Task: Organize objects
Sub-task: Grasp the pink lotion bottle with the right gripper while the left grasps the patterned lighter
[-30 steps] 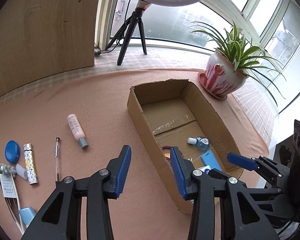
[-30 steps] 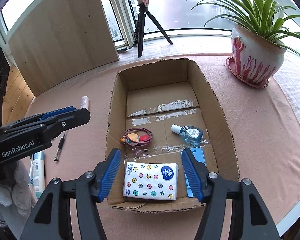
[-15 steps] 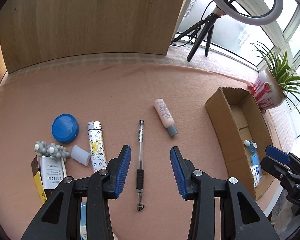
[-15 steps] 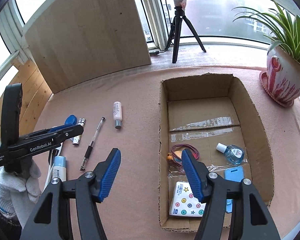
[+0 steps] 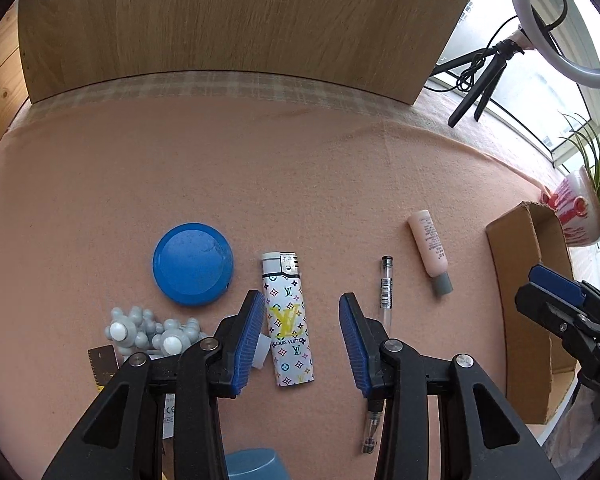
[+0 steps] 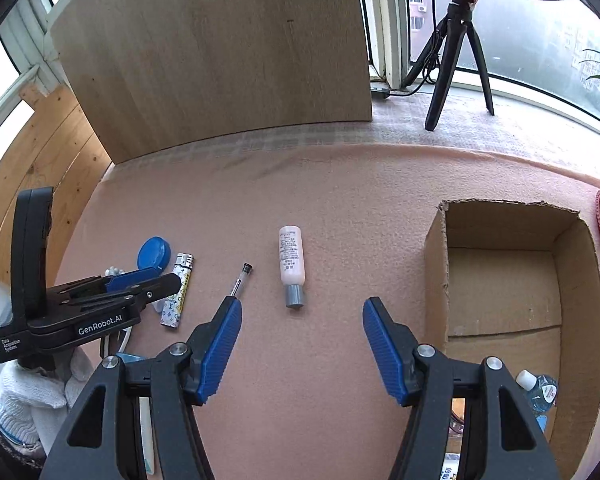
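The left tool point(image 5: 303, 338) hangs over the pink tabletop point(image 5: 260, 168) with its blue pads spread and nothing between them; the patterned lighter point(image 5: 287, 318) lies lengthwise in the gap, closer to the left pad. The right tool point(image 6: 302, 346) is also spread and empty, lined up with the pink tube point(image 6: 291, 262), whose grey cap points toward the near edge. The cardboard box point(image 6: 436, 264) stands to the right of the loose things and already holds a small clear bottle point(image 6: 540, 392).

The step in hand looks like a pickup of the lighter by the left tool. To do it well, shift slightly left so the lighter sits centred between the pads, then lower until they bracket its long flat sides near the middle of its body, not the metal head. A small white piece point(image 5: 261, 350) lies touching the lighter's left side next to the left pad, and the grey knobbly toy point(image 5: 148, 330) is just beyond; the left pad should come down between lighter and white piece without trapping it. The pen point(image 5: 385, 296) lies just beside the right pad, so descend straight rather than sweeping sideways. The blue round lid point(image 5: 193, 263) on the far left is well out of the way. Close gently; the lighter's glossy shell may slip.
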Motion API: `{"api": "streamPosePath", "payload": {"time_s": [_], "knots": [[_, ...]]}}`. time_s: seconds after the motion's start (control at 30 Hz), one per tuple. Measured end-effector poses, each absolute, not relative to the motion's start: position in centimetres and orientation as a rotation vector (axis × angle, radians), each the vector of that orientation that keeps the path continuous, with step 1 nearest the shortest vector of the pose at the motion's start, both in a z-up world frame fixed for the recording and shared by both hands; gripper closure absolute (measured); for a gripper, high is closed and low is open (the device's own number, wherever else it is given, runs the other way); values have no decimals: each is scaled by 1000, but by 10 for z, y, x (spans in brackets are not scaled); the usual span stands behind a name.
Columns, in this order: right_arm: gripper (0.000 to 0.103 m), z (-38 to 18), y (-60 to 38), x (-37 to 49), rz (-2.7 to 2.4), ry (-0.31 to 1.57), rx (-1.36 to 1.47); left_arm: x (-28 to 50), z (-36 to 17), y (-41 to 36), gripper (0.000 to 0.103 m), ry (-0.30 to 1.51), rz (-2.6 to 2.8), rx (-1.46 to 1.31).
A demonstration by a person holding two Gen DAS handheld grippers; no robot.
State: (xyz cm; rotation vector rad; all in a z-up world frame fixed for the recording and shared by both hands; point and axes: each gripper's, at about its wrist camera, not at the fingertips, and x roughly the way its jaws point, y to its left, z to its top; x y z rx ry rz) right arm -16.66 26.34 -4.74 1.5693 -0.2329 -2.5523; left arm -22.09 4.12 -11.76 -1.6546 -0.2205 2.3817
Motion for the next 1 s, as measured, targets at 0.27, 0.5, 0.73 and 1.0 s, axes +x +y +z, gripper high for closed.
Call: {"api": "streamPosePath", "payload": {"time_s": [0.27,0.5,0.73,1.0], "knots": [[48,-83,249,-210,-2496,-176,1706,-229,-129,51,73,-121,2364,-1680],[58,-107,241,-228,-2475,-112,1779,-222,-136,58,79,-87,2354,-1683],[66,-117,237,-238,-2487,-63,1793,-222,-134,52,79,-78,2365,-1671],[85,-116,241,-229,-2480,-97,1778,-211,-134,54,79,-144,2351,-1661]]}}
